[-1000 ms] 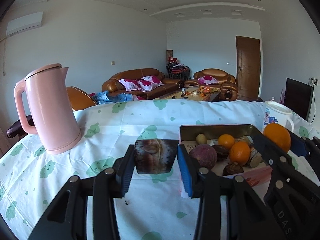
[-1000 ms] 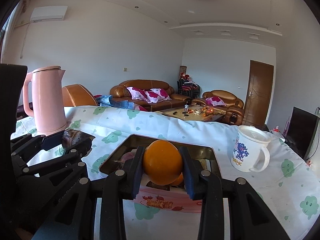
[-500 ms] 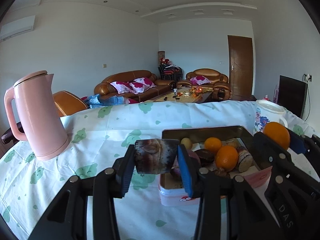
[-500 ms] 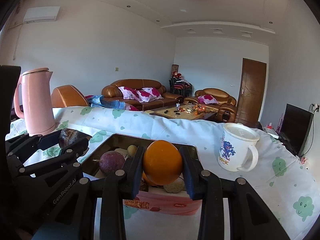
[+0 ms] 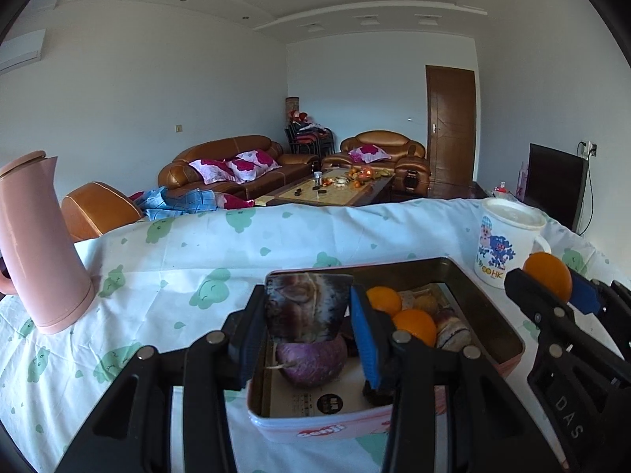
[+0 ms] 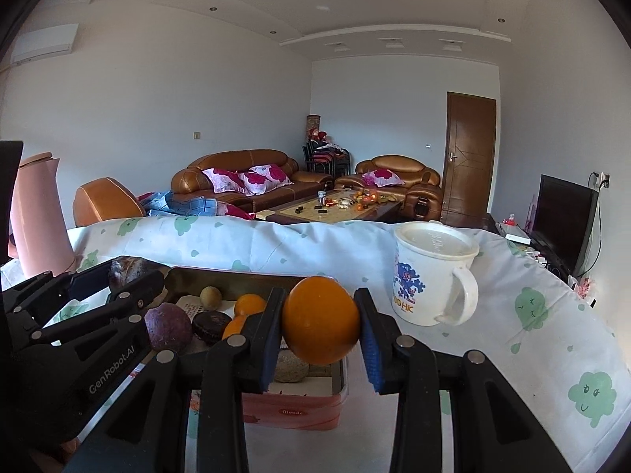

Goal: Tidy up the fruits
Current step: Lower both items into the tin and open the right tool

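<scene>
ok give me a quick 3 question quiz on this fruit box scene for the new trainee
1. True or false: the right gripper holds an orange.
2. Multiple choice: what does the left gripper grip? A) a lemon B) a dark purple-brown cut piece C) the lidded mug
3. Fill in: the pink kettle stands on the ___ side of the pink tin box in the left wrist view.

Key:
1. True; it is clamped between the blue pads.
2. B
3. left
</scene>
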`<action>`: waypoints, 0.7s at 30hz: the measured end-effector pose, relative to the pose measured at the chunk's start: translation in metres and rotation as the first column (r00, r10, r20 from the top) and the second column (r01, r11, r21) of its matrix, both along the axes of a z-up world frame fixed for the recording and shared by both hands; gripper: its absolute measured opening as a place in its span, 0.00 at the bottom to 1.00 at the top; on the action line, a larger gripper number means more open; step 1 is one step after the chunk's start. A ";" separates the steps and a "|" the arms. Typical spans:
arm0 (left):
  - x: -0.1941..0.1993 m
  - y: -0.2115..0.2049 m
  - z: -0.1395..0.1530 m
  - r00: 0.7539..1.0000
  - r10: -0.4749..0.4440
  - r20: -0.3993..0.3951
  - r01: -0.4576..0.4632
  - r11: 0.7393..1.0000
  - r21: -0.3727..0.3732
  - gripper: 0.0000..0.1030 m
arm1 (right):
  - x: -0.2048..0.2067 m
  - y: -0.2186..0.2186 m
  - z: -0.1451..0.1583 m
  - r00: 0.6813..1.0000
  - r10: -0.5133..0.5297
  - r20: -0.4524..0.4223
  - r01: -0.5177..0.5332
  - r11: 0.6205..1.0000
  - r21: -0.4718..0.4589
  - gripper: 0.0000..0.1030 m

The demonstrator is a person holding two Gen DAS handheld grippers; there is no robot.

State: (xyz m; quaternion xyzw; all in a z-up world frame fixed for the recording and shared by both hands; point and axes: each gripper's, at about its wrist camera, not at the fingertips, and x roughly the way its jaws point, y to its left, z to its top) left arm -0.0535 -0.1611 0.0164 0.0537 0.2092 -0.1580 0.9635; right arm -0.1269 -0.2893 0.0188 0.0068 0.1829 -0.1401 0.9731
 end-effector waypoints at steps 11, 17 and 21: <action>0.019 -0.012 -0.006 0.997 -0.058 -0.053 0.056 0.998 -0.036 0.42 | 0.030 -0.017 0.001 0.997 -0.033 -0.064 0.033 0.999 -0.002 0.36; 0.024 -0.015 -0.007 0.996 -0.062 -0.060 0.061 0.998 -0.030 0.42 | 0.058 -0.020 -0.007 0.996 -0.025 -0.081 0.028 0.999 0.041 0.36; 0.029 -0.019 -0.008 0.995 -0.060 -0.081 0.059 0.998 -0.012 0.42 | 0.068 -0.021 -0.009 0.996 -0.010 -0.089 0.016 0.997 0.072 0.36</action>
